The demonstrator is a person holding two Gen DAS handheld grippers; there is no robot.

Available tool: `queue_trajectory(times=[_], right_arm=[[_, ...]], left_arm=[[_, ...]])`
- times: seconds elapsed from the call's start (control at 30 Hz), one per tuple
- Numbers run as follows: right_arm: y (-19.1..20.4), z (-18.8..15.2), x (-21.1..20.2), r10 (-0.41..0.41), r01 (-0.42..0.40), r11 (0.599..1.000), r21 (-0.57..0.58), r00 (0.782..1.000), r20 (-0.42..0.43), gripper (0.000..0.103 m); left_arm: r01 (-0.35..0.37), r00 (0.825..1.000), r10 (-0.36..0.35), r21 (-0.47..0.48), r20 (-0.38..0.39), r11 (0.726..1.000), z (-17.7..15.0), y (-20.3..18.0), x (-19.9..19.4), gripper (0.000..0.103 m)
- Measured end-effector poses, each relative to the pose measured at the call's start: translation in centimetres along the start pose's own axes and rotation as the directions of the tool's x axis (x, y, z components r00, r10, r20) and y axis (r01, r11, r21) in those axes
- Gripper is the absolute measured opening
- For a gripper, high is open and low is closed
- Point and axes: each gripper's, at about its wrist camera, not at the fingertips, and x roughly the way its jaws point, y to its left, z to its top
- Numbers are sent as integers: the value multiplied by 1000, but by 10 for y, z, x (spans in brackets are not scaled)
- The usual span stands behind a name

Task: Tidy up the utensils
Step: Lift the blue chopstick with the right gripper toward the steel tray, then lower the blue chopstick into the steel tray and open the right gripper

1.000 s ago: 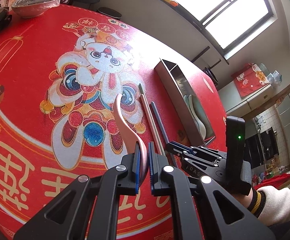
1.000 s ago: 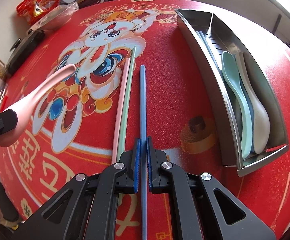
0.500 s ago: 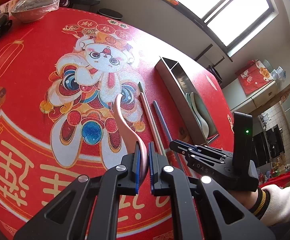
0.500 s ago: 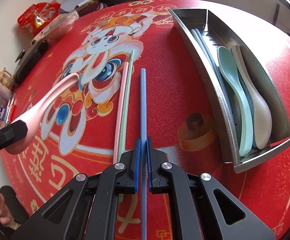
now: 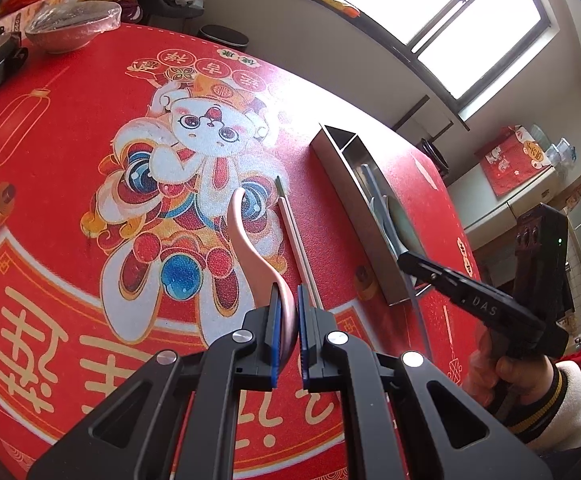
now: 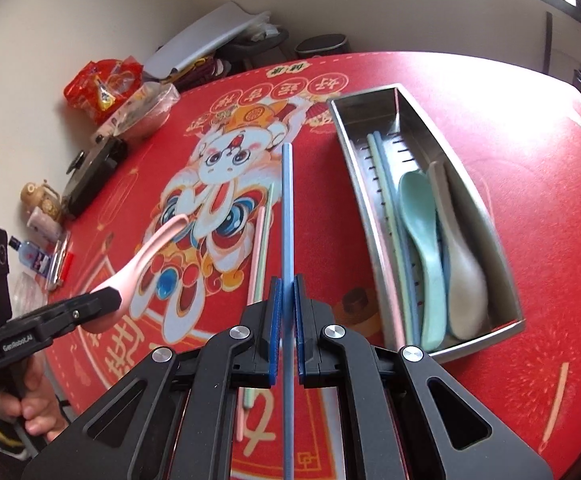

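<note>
Our right gripper (image 6: 286, 312) clamps the blue chopstick (image 6: 287, 216), its length parallel to the tray (image 6: 508, 264) just right. Our left gripper (image 5: 288, 320) grips the pink spoon (image 5: 250, 248), farther away.

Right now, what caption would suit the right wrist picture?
Right tool grips a blue chopstick beside the steel utensil tray; left tool holds a pink spoon.
</note>
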Motion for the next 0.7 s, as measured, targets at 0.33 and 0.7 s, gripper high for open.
queue_trajectory(times=[0.33,0.7], right_arm=[[-56,77,20,-84,83,996,22,996,34,6],[-75,69,82,-71,81,993,89,992,-109,6]], left_arm=[[-4,998,6,-23,56,1000,19,-9,-10,7],[-16,997,18,-23,80,1000,34,-27,-12,7]])
